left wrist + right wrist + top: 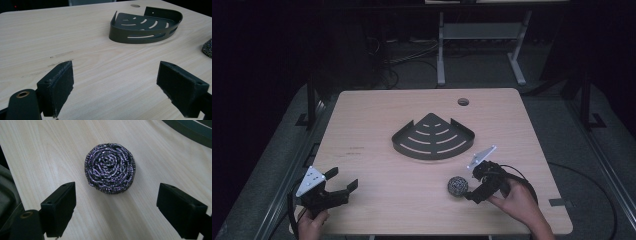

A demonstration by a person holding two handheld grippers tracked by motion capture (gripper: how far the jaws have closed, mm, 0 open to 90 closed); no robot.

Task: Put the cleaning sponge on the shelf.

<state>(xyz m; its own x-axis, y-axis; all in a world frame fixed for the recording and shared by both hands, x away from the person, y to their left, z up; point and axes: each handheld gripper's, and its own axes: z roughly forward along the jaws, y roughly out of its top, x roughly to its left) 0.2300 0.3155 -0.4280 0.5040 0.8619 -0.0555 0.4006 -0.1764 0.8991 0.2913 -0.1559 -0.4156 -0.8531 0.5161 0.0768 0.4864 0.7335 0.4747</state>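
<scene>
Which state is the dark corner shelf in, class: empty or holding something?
Empty. The corner shelf shows only its bare slotted floor; the steel scourer lies apart on the table.

I see a pale wood-grain tabletop with a round cable hole near its far edge. Around it lies grey carpet floor. Beyond stands a white-legged desk frame with loose cables, the room dark behind.

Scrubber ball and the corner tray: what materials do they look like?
Scrubber ball: coiled metal wire, likely steel wool; shiny curled strands with glints. Corner tray: seems thin sheet metal with a matte dark coating; sharp thin walls, cut slots, though moulded plastic can't be ruled out. Table: pale wood-grain top, probably laminate.
</scene>
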